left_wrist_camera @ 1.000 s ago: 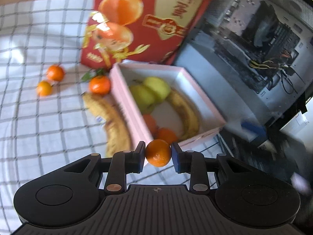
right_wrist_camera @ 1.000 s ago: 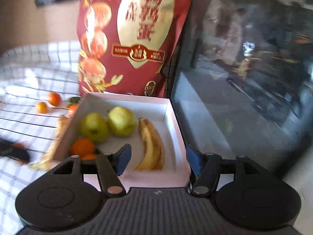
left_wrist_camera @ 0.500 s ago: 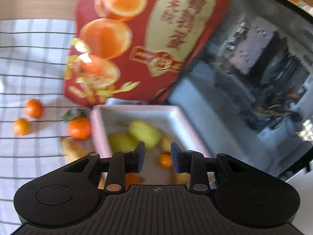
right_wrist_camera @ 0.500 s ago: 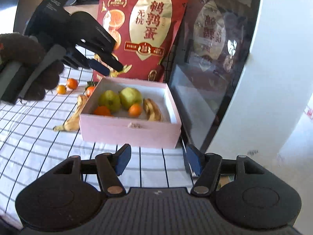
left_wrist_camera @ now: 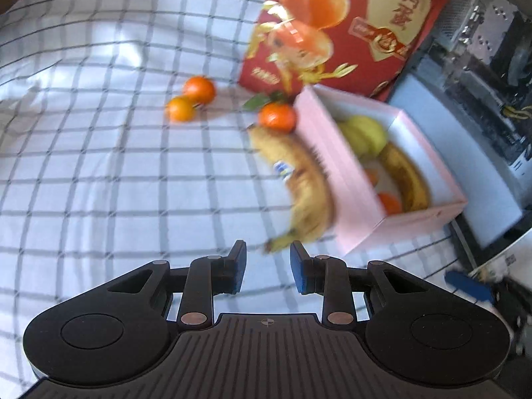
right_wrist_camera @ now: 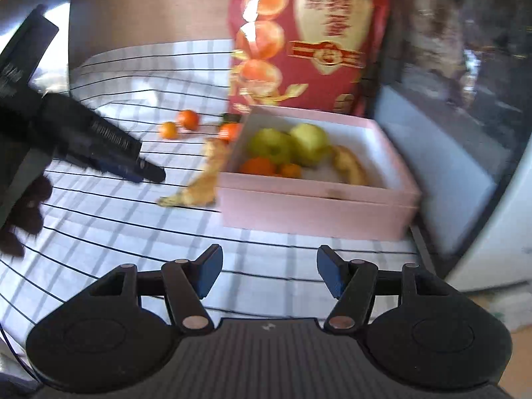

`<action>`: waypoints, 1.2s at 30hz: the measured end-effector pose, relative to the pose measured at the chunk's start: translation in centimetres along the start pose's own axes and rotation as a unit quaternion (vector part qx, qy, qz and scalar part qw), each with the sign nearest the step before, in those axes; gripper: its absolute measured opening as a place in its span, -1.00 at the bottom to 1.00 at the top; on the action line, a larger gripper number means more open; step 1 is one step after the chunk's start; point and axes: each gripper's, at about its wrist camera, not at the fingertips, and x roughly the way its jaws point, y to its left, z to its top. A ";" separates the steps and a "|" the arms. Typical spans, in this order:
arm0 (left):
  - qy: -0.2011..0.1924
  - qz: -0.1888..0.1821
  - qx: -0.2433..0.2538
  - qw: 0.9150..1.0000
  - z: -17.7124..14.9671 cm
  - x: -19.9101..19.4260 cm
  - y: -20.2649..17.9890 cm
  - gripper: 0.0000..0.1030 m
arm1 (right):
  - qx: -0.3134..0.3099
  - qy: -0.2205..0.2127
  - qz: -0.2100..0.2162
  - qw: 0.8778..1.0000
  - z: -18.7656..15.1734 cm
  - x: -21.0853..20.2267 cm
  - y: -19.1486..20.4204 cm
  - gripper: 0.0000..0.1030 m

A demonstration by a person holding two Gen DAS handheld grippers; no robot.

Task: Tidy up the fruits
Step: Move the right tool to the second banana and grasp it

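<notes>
Small orange mandarins (left_wrist_camera: 389, 203) were half hidden behind the pink cardboard box's (left_wrist_camera: 345, 183) wall; left gripper (left_wrist_camera: 268, 267) narrowly parted, right gripper (right_wrist_camera: 268, 274) wider, both empty.

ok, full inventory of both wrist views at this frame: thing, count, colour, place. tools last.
Cardboard box: 1, pink, on the cloth, right of centre.
Round apples: 2, yellow-green, inside the box, at its back.
Small mandarins in the box: 2, orange, front left corner.
Banana in the box: 1, browned yellow, along the right side.
Banana on the cloth: 1, browned yellow, against the box's left wall.
Loose mandarins: 3, orange, on the cloth left of the box; one has a leaf.
Printed snack bag: 1, red and gold, upright behind the box.
Checked tablecloth: 1, white with dark lines.
Glass-sided case: 1, dark, right of the box.
Left tool: black, blue pads, empty.
Right tool: black, blue pads, open, empty.
</notes>
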 end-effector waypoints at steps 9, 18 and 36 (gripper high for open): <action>-0.010 0.059 -0.051 0.997 -2.3 -2.7 5.4 -0.37 | -0.041 0.019 0.047 0.998 0.9 3.3 5.2 0.23; -0.013 0.053 -0.067 0.996 -2.6 -2.6 7.4 -0.37 | -0.033 0.039 0.043 0.998 1.6 5.4 8.2 0.23; -0.030 0.011 -0.062 0.998 -1.0 -3.6 11.8 -0.37 | 0.256 0.056 -0.100 0.960 5.3 11.4 8.7 0.08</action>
